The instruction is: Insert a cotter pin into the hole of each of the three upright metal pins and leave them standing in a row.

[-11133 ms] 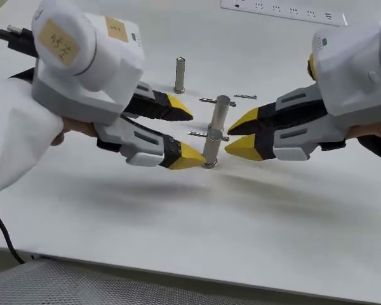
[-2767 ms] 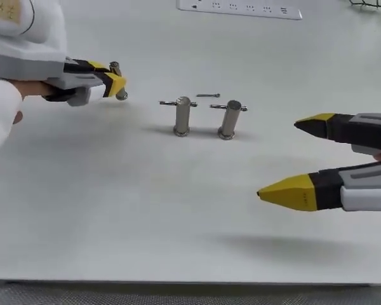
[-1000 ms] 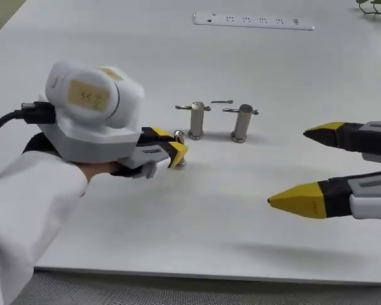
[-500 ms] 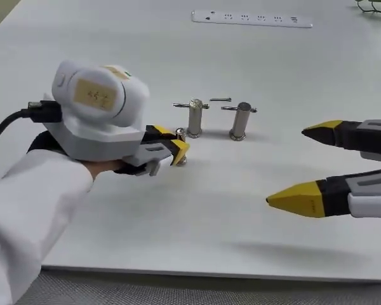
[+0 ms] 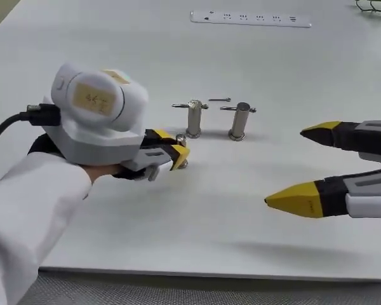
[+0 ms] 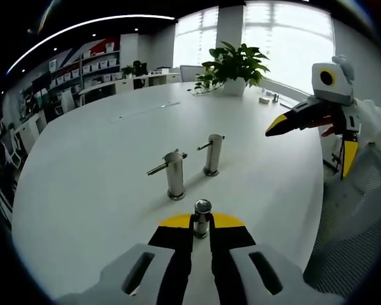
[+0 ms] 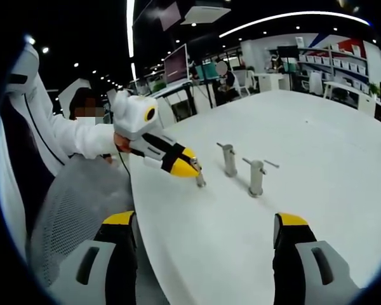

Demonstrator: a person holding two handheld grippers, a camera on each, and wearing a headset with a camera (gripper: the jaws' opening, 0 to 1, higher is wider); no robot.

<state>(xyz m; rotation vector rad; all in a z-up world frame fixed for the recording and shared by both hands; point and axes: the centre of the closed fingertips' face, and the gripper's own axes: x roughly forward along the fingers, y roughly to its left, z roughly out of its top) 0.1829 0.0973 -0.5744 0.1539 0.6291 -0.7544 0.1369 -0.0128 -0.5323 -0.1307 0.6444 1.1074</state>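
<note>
Left tool [image 5: 178, 151]: jaws clamped on the bare metal pin [image 5: 180, 140], upright, low over the table [image 5: 178, 222], near-left of the row.
Right tool [image 5: 284, 166]: jaws wide apart, holding nothing, well to the right.
2 fitted metal pins [image 5: 194, 117]: standing side by side, each with a cotter pin through it.
Loose cotter pin [image 5: 220, 100]: lying flat, just beyond them.
Risk: reaching past the row could topple a pin; a skewed release could tip the bare pin.
</note>
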